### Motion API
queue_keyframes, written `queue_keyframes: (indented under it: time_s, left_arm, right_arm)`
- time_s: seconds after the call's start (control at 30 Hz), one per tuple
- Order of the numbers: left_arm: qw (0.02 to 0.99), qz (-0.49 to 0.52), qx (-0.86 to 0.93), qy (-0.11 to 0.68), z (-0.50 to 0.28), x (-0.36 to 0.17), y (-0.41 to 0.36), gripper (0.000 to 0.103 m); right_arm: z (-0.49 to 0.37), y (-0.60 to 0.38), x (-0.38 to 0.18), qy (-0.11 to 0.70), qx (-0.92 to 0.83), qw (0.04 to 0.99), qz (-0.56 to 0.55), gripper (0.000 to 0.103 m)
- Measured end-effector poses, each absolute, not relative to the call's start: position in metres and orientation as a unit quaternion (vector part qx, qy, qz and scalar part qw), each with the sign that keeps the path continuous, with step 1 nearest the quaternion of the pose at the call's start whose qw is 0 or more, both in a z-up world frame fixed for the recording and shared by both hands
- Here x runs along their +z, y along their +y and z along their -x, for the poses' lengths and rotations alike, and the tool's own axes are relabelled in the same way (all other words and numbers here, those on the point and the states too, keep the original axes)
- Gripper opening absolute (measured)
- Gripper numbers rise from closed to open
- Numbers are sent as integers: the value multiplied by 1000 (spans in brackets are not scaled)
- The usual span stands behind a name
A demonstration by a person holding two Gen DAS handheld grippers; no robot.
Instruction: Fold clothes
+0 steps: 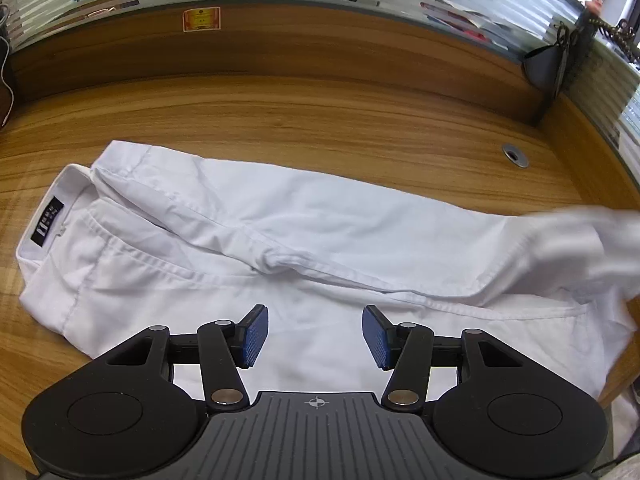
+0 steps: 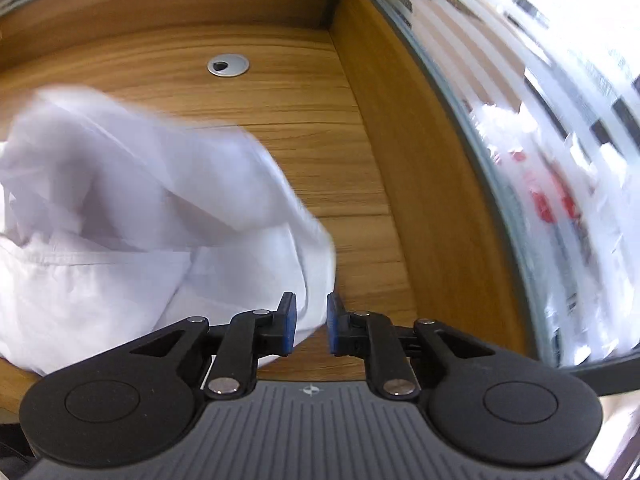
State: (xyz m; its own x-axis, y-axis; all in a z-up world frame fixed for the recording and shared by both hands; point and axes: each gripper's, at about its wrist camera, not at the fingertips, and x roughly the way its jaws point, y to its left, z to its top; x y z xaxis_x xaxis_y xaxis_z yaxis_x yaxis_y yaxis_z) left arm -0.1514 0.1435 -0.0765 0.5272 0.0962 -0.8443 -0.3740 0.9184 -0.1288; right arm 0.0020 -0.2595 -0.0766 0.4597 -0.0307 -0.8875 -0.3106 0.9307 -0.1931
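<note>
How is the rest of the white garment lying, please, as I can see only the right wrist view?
Observer: The white garment lies stretched across the desk, with a black label at its far left end.
Operator: Thank you. Is the left gripper holding it?
Observer: No. The left gripper is open above the garment's near part and grips nothing.
Operator: Is the cloth flat there?
Observer: Mostly, though a rumpled seam runs along its middle.

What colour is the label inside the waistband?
Black with white print, on the label; clearest in the left wrist view.
</note>
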Motion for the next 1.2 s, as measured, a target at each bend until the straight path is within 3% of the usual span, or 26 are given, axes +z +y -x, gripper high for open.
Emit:
queue_keyframes:
  time_s: [0.23,0.4,0.53,1.2]
  left_arm:
    - [852,156,158,474,158,-87,127,57]
    - [851,155,177,470,165,-85,120,59]
    - [850,152,200,463,172,-80,125,60]
    - [846,104,211,478,157,-79,202,63]
  right_arm:
    - [-3,-245,-57,482,168,845,161,32]
    - [-5,-211,-55,461,274,826,172,33]
    - [-5,-176,-60,451,340,802,197,40]
    - [25,-18,-100,400,486,706,325,41]
